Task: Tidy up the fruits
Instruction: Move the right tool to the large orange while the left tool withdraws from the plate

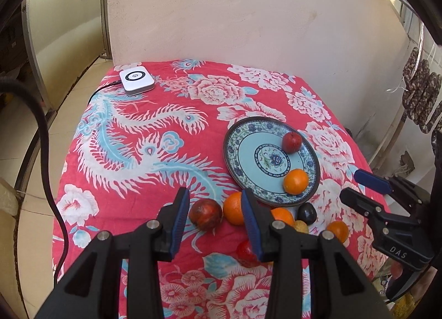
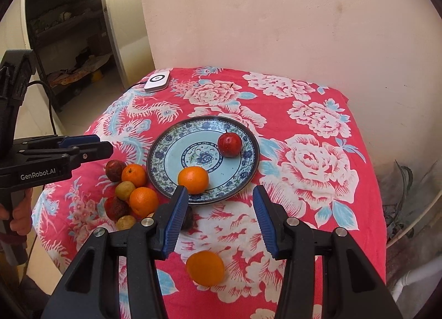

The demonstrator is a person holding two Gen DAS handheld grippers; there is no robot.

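The bench (image 2: 317,181) is covered with a red floral cloth. A white device (image 1: 136,79) is seen at the far left corner.

The left gripper (image 1: 215,203) is held above the near left part of the cloth, with its jaws spread wide and nothing between them. Past its fingers lies a cluster of loose fruit: a dark red fruit (image 1: 205,214), an orange (image 1: 234,208) touching it, a second orange (image 1: 282,216), small yellowish fruits (image 2: 125,190), a rough-skinned red fruit (image 2: 116,208) and a dark fruit (image 1: 307,212). The cluster is packed close, so contact with a neighbour is probable during any pick.

The plate (image 2: 165,143) stands just right of the cluster. A red apple (image 2: 229,143) and an orange on the plate (image 2: 193,179) are already placed there.

The right gripper (image 2: 219,197) is held over the near edge of the plate, its jaws likewise wide apart and empty. A lone orange (image 2: 205,268) lies on the cloth below it, apart from the rest.

Each orange is judged to be light, firm and round, with a slightly yielding peel. A hold across the widest part is recommended, with moderate closing force, since a round fruit is liable to roll or squirt out of an off-centre pinch. The plate is judged to be fragile, so fruit should be set down gently.
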